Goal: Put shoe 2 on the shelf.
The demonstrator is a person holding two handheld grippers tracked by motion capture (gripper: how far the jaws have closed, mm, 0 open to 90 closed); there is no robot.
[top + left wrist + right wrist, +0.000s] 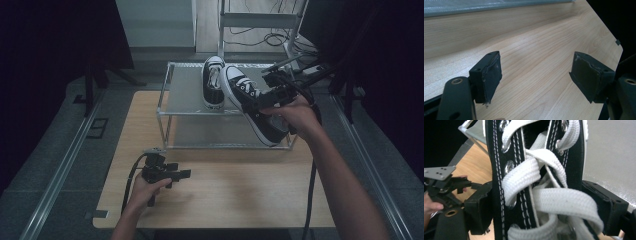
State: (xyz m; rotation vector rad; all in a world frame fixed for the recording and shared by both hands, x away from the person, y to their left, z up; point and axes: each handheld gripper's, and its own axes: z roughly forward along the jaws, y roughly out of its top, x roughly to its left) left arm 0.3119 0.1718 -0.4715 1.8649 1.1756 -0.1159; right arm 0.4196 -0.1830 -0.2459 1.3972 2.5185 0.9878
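Note:
My right gripper [261,100] is shut on a black sneaker with white laces [243,89], held tilted with its toe up above the front right of a metal rack [161,114]. In the right gripper view the jaws of the right gripper [536,205] press on both sides of the sneaker's laced upper [524,182]. A second, matching sneaker [213,85] stands on the rack's top shelf, just left of the held one. My left gripper [181,174] rests low over the wooden table [235,195], near its front left. The left gripper's [536,75] jaws stand apart with bare wood between them.
The rack stands at the table's far edge, with a lower shelf [225,132] under the top one. Black cables [311,200] trail from both grippers. Floor rails [60,170] run along both sides of the table, and a white frame with wires [260,20] stands behind the rack.

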